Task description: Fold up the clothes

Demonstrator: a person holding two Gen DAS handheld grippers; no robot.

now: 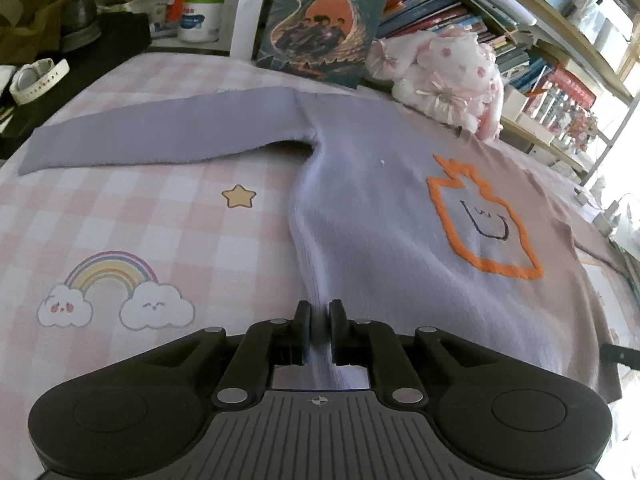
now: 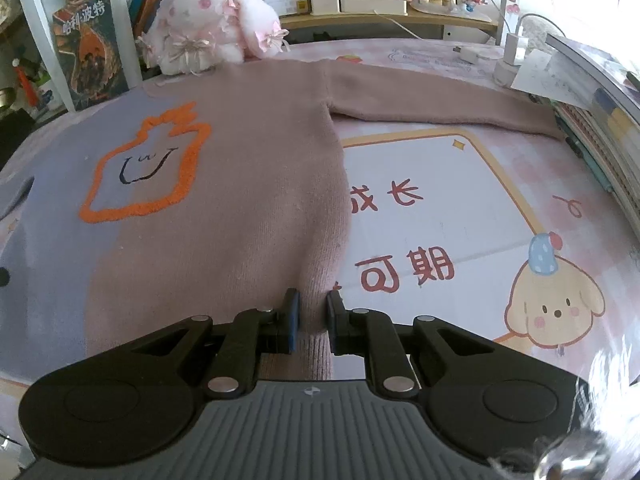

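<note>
A two-tone sweater (image 1: 380, 208) lies flat on the table, lavender on one half and dusty pink on the other, with an orange outlined figure (image 1: 476, 220) on its chest. In the left wrist view my left gripper (image 1: 319, 312) is shut on the lavender hem corner, which bunches up between the pads. The lavender sleeve (image 1: 160, 136) stretches out to the left. In the right wrist view my right gripper (image 2: 311, 304) is shut on the pink hem corner of the sweater (image 2: 256, 200). The pink sleeve (image 2: 440, 104) reaches out to the right.
A pink checked mat (image 1: 140, 216) with cartoon prints covers the table (image 2: 460, 220). A pink plush toy (image 1: 448, 80) and an upright book (image 1: 324, 20) stand behind the sweater. Stacked books (image 2: 600, 128) and chargers (image 2: 508, 60) line the right edge; a white watch (image 1: 36, 80) lies far left.
</note>
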